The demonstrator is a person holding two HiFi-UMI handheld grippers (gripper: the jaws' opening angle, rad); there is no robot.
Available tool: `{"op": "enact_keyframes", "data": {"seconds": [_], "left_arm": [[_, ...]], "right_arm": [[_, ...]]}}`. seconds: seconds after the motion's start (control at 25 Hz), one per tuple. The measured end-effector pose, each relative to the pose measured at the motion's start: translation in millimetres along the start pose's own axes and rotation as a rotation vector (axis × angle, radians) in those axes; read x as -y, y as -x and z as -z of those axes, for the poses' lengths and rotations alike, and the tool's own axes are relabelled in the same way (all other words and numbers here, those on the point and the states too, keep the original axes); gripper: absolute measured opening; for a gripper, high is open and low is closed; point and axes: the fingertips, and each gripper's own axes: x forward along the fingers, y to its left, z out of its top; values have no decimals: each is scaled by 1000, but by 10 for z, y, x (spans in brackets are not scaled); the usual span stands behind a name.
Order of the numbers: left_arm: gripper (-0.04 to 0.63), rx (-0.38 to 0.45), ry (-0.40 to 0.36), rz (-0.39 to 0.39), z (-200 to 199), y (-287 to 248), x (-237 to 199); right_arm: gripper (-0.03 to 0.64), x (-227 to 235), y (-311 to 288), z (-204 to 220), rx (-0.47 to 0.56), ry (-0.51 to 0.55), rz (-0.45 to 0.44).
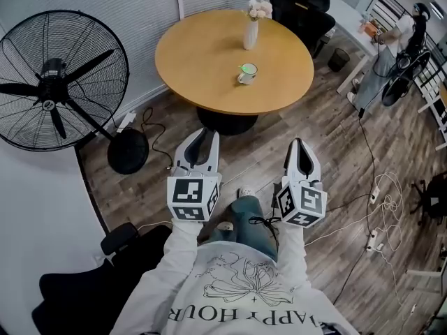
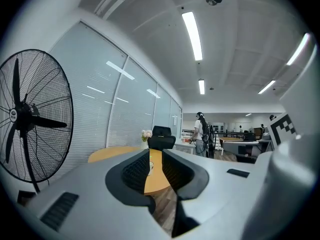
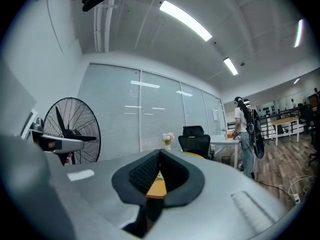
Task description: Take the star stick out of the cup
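Note:
A white cup (image 1: pixel 246 74) stands near the middle of the round wooden table (image 1: pixel 209 54), and the green top of the star stick (image 1: pixel 247 68) shows in its mouth. Both grippers hang low by the person's body, well short of the table. My left gripper (image 1: pixel 202 134) points at the table; in the left gripper view its jaws (image 2: pixel 156 152) stand apart with nothing between them, and the cup (image 2: pixel 151 167) shows far off through the gap. My right gripper (image 1: pixel 299 144) has its jaws (image 3: pixel 159 153) touching at the tips, empty.
A white vase (image 1: pixel 251 32) with pale flowers stands on the table behind the cup. A large black floor fan (image 1: pixel 59 82) stands to the left, black office chairs (image 1: pixel 300 9) behind the table. Cables (image 1: pixel 380 208) lie on the floor at right; a person (image 1: pixel 391 54) stands at the far desk.

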Motion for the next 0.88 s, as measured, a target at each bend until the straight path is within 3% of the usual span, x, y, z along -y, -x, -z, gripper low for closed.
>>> {"op": "enact_keyframes", "data": {"seconds": [0.88], "left_arm": [[61, -3, 13, -76, -104, -1392, -45]], "right_arm": [[11, 619, -1500, -68, -3, -13, -97]]}}
